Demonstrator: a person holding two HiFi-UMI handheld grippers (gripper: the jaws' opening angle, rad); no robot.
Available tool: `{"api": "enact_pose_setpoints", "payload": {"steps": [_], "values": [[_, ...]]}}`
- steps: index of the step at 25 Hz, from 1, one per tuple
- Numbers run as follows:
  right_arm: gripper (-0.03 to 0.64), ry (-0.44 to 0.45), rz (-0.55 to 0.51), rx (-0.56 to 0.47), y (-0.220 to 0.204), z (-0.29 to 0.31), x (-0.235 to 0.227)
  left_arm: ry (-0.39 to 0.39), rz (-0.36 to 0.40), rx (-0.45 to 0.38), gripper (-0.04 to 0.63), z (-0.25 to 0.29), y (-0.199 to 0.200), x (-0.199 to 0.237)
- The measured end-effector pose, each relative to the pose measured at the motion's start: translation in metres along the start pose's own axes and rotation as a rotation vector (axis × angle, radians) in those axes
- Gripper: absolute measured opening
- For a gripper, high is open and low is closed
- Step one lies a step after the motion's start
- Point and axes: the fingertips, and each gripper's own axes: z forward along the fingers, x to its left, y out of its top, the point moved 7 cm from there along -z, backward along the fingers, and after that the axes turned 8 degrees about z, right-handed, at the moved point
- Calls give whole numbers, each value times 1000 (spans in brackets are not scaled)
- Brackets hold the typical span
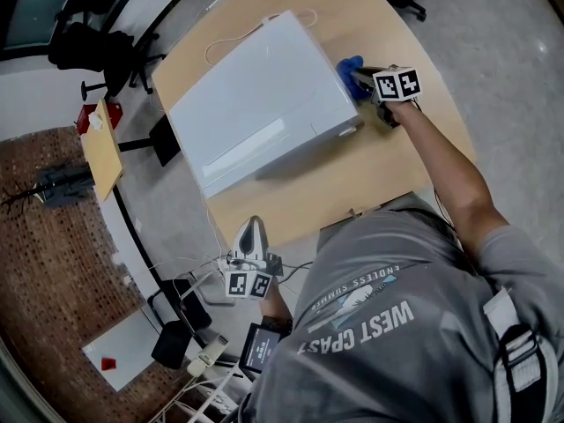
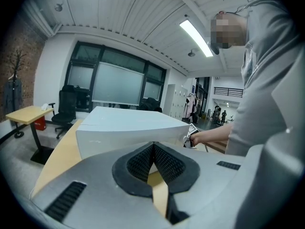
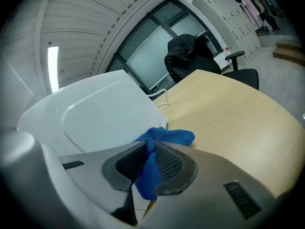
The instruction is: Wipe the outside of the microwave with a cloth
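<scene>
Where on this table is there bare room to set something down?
Bare table runs between the microwave and the person, and beyond the right claw. Crowded where that claw holds the cloth beside the microwave.

surface: pale wooden table (image 1: 352, 174), rounded edge | on it: white microwave (image 1: 260, 100), mid-table, reaching toward the left edge | white cable (image 3: 158, 97) lying behind microwave, near far edge

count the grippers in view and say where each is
2. The left gripper hangs by the table's near edge, shut and empty. The right gripper is at the microwave's side, shut on the blue cloth. None seem hidden.
</scene>
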Motion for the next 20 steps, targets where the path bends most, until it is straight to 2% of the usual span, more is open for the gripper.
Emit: {"api": "enact_pose_setpoints", "payload": {"steps": [4, 20], "values": [[71, 34, 15, -21, 8, -6, 6, -13, -8, -21, 23, 6, -4, -1], [71, 37, -100, -39, 62, -50, 51, -24, -56, -132, 23, 27, -23, 14]]}}
